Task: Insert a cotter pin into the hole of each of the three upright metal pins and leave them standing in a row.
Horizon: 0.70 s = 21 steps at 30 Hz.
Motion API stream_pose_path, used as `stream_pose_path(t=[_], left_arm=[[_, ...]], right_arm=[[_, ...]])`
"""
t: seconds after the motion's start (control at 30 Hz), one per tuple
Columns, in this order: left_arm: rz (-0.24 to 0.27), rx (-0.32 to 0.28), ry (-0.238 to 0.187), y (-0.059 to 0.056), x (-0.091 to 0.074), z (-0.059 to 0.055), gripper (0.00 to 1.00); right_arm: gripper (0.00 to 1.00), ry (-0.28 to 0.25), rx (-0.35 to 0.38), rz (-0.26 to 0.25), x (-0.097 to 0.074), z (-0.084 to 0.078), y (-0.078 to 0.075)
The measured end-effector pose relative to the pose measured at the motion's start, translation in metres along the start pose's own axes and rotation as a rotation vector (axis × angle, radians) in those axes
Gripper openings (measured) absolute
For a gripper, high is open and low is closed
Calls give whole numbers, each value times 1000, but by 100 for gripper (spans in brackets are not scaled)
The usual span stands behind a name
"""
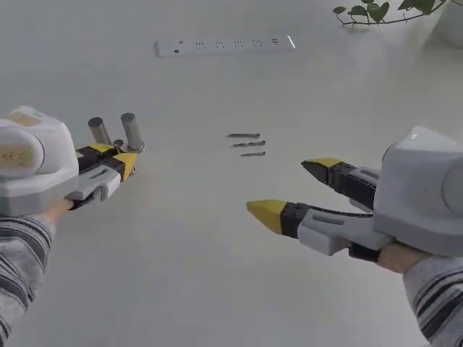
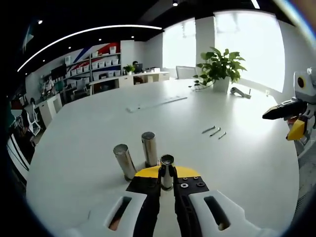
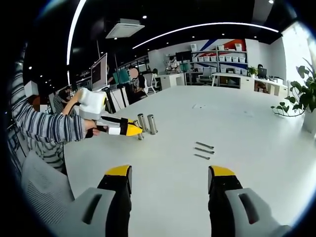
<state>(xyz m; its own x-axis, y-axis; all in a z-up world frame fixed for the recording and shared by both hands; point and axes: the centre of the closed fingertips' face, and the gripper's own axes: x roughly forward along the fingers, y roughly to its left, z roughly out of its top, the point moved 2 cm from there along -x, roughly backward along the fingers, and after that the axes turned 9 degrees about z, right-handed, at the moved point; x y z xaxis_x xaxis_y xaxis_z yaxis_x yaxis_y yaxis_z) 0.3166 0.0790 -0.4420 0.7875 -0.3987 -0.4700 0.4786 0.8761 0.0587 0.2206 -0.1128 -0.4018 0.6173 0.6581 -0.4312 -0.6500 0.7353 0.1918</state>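
Note:
Three grey metal pins stand upright at the left of the white table: two free pins [image 1: 98, 131] [image 1: 132, 131] and a third pin [image 2: 167, 172] held between the jaws of my left gripper [image 1: 124, 160], which is shut on it. In the left gripper view the free pins [image 2: 124, 161] [image 2: 149, 148] stand just beyond the held one. Three small cotter pins [image 1: 247, 144] lie in a column on the table's middle, also seen as cotter pins [image 3: 204, 150] ahead of my right gripper [image 1: 295, 189]. That gripper hovers open and empty, nearer me than the cotter pins.
A white power strip [image 1: 224, 45] lies at the table's far side. A potted plant [image 1: 383, 11] trails leaves at the far right corner. Office desks, shelves and chairs stand beyond the table.

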Motion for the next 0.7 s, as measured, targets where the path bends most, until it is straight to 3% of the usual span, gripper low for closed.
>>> stream_pose_path(t=[0.37,0.7], left_arm=[[-87,46,10,-38,-2,-4,5],[-139,60,14,-62,-2,-6,5]], right_arm=[[59,16,4,5,0,-1,1],[59,18,6,-1,-2,-3,0]])
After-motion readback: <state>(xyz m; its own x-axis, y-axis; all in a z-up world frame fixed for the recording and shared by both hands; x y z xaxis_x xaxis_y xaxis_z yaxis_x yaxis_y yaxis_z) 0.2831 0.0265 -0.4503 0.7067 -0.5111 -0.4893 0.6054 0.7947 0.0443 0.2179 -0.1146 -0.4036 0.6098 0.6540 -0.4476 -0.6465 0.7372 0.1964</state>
